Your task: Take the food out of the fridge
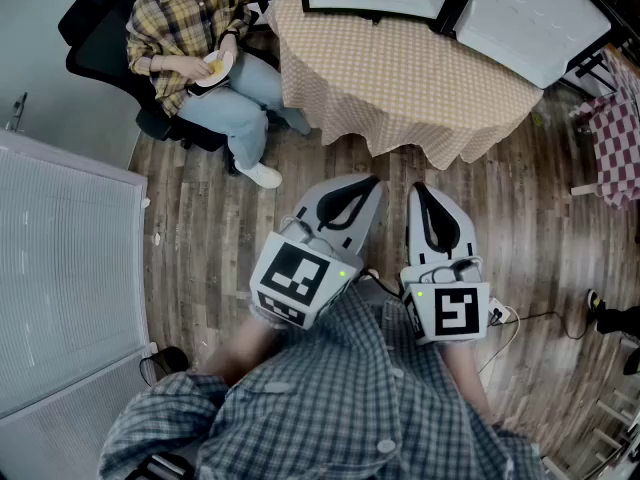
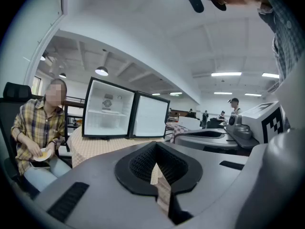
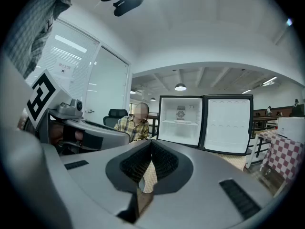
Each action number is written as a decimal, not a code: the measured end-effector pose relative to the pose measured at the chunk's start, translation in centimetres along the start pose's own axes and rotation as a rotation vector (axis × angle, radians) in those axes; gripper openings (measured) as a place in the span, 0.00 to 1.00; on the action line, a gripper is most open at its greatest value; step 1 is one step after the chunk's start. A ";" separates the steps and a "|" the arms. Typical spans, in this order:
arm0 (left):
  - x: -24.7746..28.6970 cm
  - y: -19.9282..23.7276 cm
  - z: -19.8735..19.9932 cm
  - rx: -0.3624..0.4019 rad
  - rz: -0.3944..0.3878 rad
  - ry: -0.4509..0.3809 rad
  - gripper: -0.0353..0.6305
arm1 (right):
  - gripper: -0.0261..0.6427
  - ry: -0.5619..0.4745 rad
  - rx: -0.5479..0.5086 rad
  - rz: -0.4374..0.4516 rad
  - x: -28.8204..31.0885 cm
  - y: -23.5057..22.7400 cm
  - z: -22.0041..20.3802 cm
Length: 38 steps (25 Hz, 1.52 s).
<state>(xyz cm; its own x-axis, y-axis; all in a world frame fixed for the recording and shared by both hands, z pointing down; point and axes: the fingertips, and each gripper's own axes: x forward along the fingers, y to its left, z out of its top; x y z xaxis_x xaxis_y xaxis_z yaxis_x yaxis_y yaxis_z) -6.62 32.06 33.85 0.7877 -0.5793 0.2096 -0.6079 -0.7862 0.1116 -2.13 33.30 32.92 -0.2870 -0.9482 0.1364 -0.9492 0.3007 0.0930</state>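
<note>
Fingers (image 2: 138, 163) closed and empty on left gripper (image 1: 368, 184) and right gripper (image 1: 421, 188) | fridge (image 3: 180, 128) stands open on table (image 1: 400, 88), well ahead | food: none visible inside | handling: cannot judge unseen; probably light, maybe soft, so grip its middle gently.

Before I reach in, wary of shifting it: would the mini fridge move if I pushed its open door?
The mini fridge looks empty, so probably light enough to shift. The checked tablecloth under it may slide or bunch. Its wide-open door would likely swing first.
</note>
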 end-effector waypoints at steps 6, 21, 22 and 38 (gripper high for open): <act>0.3 0.1 0.1 0.005 0.005 -0.008 0.06 | 0.05 0.001 -0.004 0.000 0.3 -0.3 0.0; -0.6 2.3 -0.3 -0.008 0.007 -0.014 0.06 | 0.05 0.017 0.006 -0.153 0.7 -2.3 -0.4; -0.7 2.6 -0.4 -0.009 0.005 -0.013 0.06 | 0.05 0.022 0.004 -0.164 0.7 -2.3 -0.5; -2.4 4.9 -1.1 0.002 -0.032 -0.018 0.06 | 0.05 0.033 0.007 -0.283 0.4 -1.9 -1.2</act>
<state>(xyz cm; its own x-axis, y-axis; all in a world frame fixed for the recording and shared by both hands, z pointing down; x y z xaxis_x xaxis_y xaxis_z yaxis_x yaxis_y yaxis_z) -11.59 29.80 34.96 0.8082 -0.5578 0.1886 -0.5824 -0.8046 0.1161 -0.30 32.50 33.96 -0.0059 -0.9904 0.1381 -0.9919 0.0233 0.1252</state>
